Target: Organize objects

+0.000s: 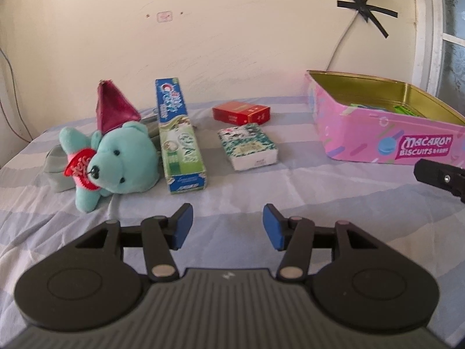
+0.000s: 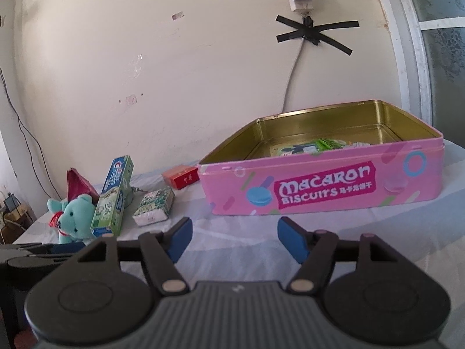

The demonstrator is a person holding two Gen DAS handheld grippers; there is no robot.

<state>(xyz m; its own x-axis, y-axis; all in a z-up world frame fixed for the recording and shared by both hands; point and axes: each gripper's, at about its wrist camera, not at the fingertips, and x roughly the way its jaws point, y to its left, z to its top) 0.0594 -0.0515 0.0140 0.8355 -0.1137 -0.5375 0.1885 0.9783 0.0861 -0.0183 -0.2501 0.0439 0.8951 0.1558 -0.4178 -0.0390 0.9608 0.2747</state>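
Note:
A pink Macaron Biscuits tin (image 1: 363, 133) (image 2: 325, 186) stands open at the right with a few green packets inside. On the bed sheet lie a teal teddy bear (image 1: 116, 157) (image 2: 74, 218), a toothpaste box (image 1: 180, 136) (image 2: 113, 200), a tissue pack (image 1: 247, 147) (image 2: 154, 203), a red box (image 1: 241, 112) (image 2: 180, 176) and a maroon pouch (image 1: 113, 106) (image 2: 78, 186). My left gripper (image 1: 227, 226) is open and empty, in front of the tissue pack. My right gripper (image 2: 234, 240) is open and empty, in front of the tin.
A grey pouch (image 1: 56, 171) lies under the bear. A taped cable (image 2: 293, 69) runs down the wall behind the tin. A window frame (image 2: 407, 58) is at the right. The striped sheet (image 1: 290, 192) is wrinkled near the grippers.

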